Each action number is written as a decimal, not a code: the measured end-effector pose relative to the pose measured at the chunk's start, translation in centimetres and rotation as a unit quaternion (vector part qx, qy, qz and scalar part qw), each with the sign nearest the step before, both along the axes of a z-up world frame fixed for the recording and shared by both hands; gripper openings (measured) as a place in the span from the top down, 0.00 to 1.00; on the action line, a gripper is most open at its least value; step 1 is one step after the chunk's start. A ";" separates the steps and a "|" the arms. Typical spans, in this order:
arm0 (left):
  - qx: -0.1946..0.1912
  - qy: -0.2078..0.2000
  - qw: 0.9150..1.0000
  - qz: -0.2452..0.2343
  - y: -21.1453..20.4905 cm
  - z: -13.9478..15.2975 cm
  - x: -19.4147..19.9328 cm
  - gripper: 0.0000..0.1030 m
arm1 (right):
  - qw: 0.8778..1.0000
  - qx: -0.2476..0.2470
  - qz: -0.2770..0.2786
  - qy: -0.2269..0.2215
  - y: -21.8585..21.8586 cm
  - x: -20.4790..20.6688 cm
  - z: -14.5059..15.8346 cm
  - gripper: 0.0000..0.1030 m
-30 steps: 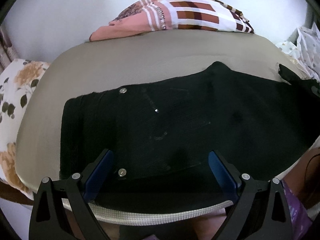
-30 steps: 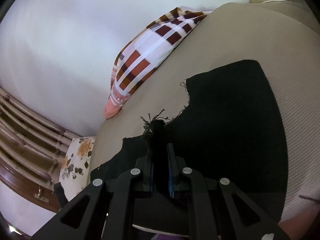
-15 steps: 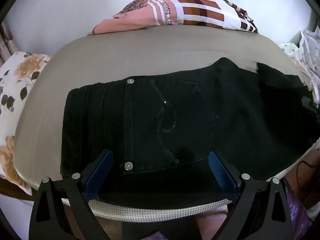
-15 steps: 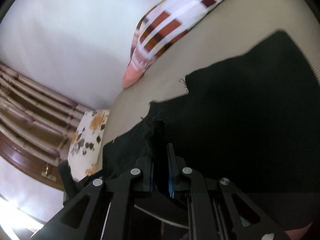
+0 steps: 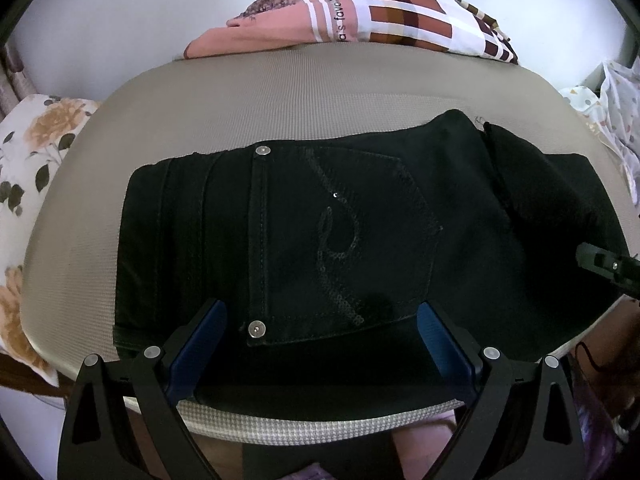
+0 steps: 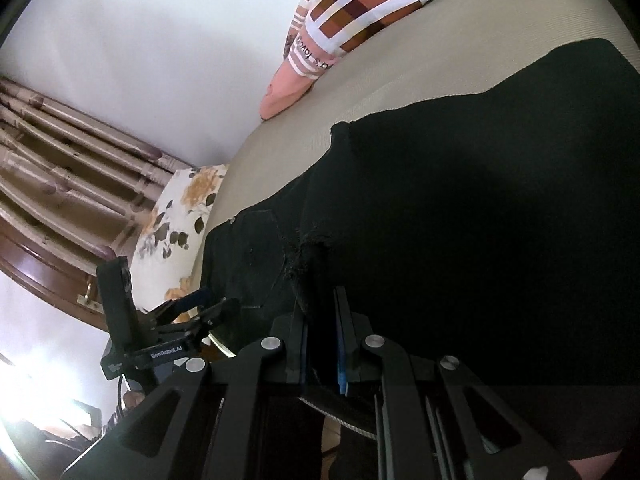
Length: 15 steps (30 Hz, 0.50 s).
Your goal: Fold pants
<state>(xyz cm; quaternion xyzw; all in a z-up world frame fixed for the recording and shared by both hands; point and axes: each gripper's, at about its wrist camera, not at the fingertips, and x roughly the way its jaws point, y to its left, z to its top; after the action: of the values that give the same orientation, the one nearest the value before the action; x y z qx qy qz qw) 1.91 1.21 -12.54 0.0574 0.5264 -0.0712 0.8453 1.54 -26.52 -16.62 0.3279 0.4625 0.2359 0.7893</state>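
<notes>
Black pants (image 5: 340, 240) lie flat on a beige cushioned surface (image 5: 280, 100), waistband to the left, back pocket with rivets facing up. My left gripper (image 5: 320, 312) hovers open over the pocket near the front edge, its blue pads wide apart and pressing nothing. My right gripper (image 6: 322, 296) is shut on the frayed hem (image 6: 298, 264) of a leg, which is folded back over the pants (image 6: 480, 220) toward the pocket. The right gripper's tip (image 5: 600, 260) shows at the right edge of the left wrist view. The left gripper (image 6: 200, 304) appears at lower left in the right wrist view.
A pink, white and brown checked cloth (image 5: 380, 12) lies at the back against the white wall. A floral pillow (image 5: 32, 152) sits left of the surface, dotted fabric (image 5: 616, 100) to the right. Cane and wood furniture (image 6: 60, 152) stands beyond the pillow.
My right gripper has carried the frayed hem leftward and lower, laying the leg over the pants toward the pocket. The left gripper has stayed in place, still open.
</notes>
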 end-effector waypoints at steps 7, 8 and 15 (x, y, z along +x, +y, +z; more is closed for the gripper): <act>-0.001 0.003 1.000 -0.001 0.0 -0.1 0.0 0.07 | 1.000 0.001 0.006 -0.004 0.4 0.0 -0.3 0.88; 0.000 0.004 1.000 -0.001 0.0 -0.2 0.0 0.07 | 1.000 -0.005 0.009 -0.006 0.7 0.0 -0.2 0.88; 0.000 0.007 1.000 -0.001 -0.1 -0.4 0.0 0.07 | 0.998 -0.056 0.031 -0.016 2.0 -0.1 -0.1 0.87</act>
<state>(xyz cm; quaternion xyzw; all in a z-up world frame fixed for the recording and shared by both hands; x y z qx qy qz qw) 1.92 1.08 -12.93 0.0570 0.5326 -0.0724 0.8414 1.44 -24.51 -16.77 0.2647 0.4723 0.2388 0.8061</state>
